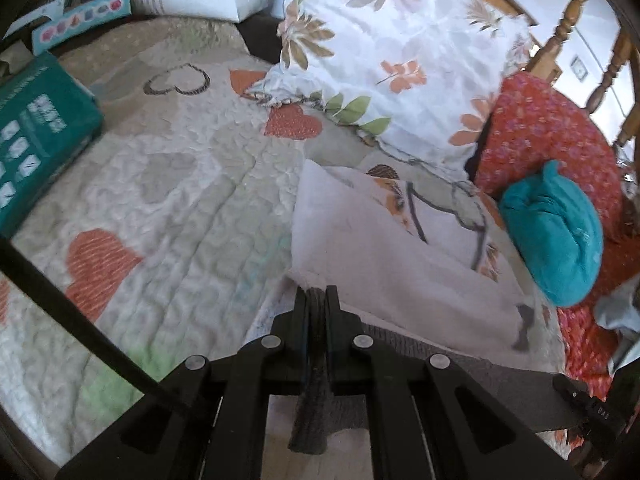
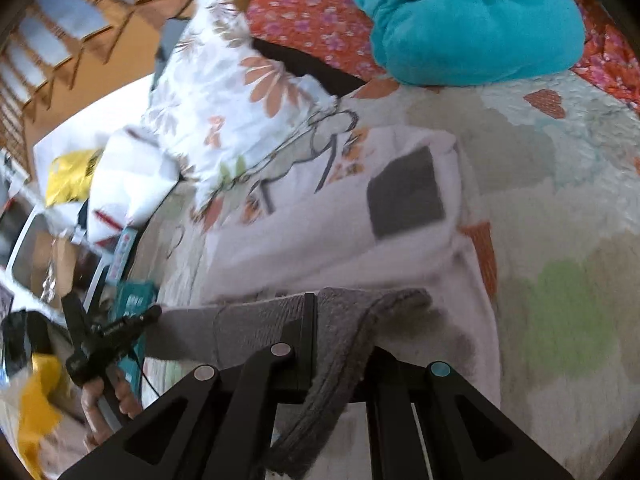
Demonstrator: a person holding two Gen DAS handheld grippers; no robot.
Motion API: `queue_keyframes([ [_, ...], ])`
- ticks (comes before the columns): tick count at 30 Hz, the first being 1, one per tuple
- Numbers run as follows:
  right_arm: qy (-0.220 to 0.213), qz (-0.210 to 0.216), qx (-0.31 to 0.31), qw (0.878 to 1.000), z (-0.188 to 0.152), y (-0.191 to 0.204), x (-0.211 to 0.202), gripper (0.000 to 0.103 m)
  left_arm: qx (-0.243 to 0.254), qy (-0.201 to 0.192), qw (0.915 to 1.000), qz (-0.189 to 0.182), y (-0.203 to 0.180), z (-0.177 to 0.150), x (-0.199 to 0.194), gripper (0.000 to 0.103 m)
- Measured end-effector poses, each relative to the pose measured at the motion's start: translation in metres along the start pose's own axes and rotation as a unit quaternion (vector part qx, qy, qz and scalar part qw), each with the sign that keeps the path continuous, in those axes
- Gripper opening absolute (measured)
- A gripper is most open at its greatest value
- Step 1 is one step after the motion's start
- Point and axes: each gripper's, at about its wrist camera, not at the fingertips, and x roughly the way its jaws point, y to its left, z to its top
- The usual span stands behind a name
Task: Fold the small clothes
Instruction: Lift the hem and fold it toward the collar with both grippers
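Left gripper (image 1: 316, 294) and right gripper (image 2: 336, 312) each pinch the grey cloth (image 2: 256, 320); soft, light, floppy, best held at corners.

A home bedroom: a bed under a quilted heart-patterned bedspread (image 1: 168, 184), a white floral-print pillow (image 1: 384, 52), and a turned wooden headboard (image 1: 576, 20).

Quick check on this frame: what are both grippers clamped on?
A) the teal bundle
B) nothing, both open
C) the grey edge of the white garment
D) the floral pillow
C: the left gripper and the right gripper are each shut on the grey edge of the white garment, stretched between them, while the teal bundle and floral pillow lie untouched beyond.
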Motion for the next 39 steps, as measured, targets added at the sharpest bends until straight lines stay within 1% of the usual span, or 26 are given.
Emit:
queue_keyframes([
  [5, 0.014, -0.004, 0.014, 1.000, 0.029, -0.013, 0.039, 0.004, -0.001, 0.028, 0.9996, 0.005, -0.006, 0.019, 0.045, 0.006],
  [8, 0.021, 0.011, 0.032, 0.999, 0.046, -0.022, 0.059, 0.004, -0.012, 0.032, 0.9994, -0.003, -0.013, 0.036, 0.065, 0.006],
  [11, 0.016, 0.064, 0.071, 0.995, 0.067, -0.038, 0.077, 0.005, -0.026, 0.018, 0.9994, -0.016, -0.017, 0.058, 0.077, 0.006],
  [12, 0.006, 0.079, 0.080, 0.994, 0.076, -0.043, 0.083, 0.006, -0.032, 0.012, 0.9991, -0.024, -0.017, 0.064, 0.079, 0.006],
  [14, -0.014, 0.073, 0.077, 0.994, 0.090, -0.046, 0.089, 0.007, -0.048, -0.016, 0.9984, -0.025, -0.015, 0.077, 0.077, 0.008],
  [15, -0.019, 0.068, 0.070, 0.995, 0.095, -0.044, 0.091, 0.011, -0.055, -0.029, 0.9977, -0.025, -0.012, 0.083, 0.075, 0.015],
  [16, -0.024, 0.058, 0.060, 0.996, 0.099, -0.041, 0.093, 0.018, -0.062, -0.035, 0.9972, -0.024, -0.009, 0.087, 0.073, 0.028],
  [17, -0.030, 0.041, 0.045, 0.998, 0.102, -0.038, 0.093, 0.040, -0.071, -0.039, 0.9965, -0.022, -0.005, 0.090, 0.070, 0.034],
  [18, -0.038, 0.022, 0.027, 0.999, 0.103, -0.034, 0.093, 0.061, -0.076, -0.040, 0.9962, -0.018, -0.002, 0.092, 0.069, 0.043],
  [19, -0.044, 0.008, 0.013, 0.999, 0.104, -0.031, 0.093, 0.067, -0.082, -0.040, 0.9958, -0.013, 0.001, 0.092, 0.068, 0.044],
  [20, -0.047, -0.008, 0.002, 0.999, 0.103, -0.027, 0.091, 0.067, -0.086, -0.036, 0.9955, -0.014, 0.004, 0.092, 0.066, 0.045],
  [23, -0.056, -0.019, 0.003, 0.998, 0.104, -0.028, 0.085, 0.067, -0.092, -0.022, 0.9953, -0.020, 0.010, 0.091, 0.063, 0.045],
  [25, -0.075, -0.029, -0.002, 0.997, 0.104, -0.025, 0.073, 0.067, -0.089, -0.026, 0.9955, -0.015, 0.011, 0.089, 0.055, 0.047],
  [29, -0.101, -0.040, -0.044, 0.993, 0.094, -0.002, 0.051, 0.067, -0.053, -0.042, 0.9976, 0.017, 0.007, 0.081, 0.032, 0.053],
  [31, -0.109, -0.047, -0.079, 0.990, 0.081, 0.017, 0.044, 0.065, -0.042, -0.049, 0.9975, 0.029, 0.008, 0.075, 0.019, 0.059],
  [32, -0.106, -0.049, -0.103, 0.988, 0.069, 0.031, 0.043, 0.061, -0.039, -0.050, 0.9974, 0.034, 0.010, 0.071, 0.011, 0.060],
  [33, -0.095, -0.049, -0.121, 0.987, 0.060, 0.041, 0.045, 0.052, -0.038, -0.050, 0.9974, 0.036, 0.012, 0.067, 0.005, 0.061],
  [34, -0.075, -0.045, -0.141, 0.986, 0.047, 0.052, 0.051, 0.047, -0.040, -0.048, 0.9974, 0.037, 0.015, 0.064, -0.001, 0.061],
  [36, -0.028, -0.035, -0.170, 0.984, 0.021, 0.069, 0.066, 0.026, -0.050, -0.048, 0.9972, 0.028, 0.021, 0.058, -0.012, 0.063],
  [37, -0.008, -0.037, -0.186, 0.982, 0.011, 0.077, 0.074, 0.022, -0.056, -0.050, 0.9969, 0.023, 0.024, 0.056, -0.017, 0.065],
  [38, 0.007, -0.049, -0.209, 0.977, -0.001, 0.086, 0.084, 0.016, -0.061, -0.054, 0.9965, 0.019, 0.027, 0.055, -0.021, 0.066],
  [39, 0.018, -0.066, -0.232, 0.970, -0.012, 0.094, 0.096, 0.014, -0.061, -0.057, 0.9963, 0.020, 0.030, 0.055, -0.024, 0.066],
])
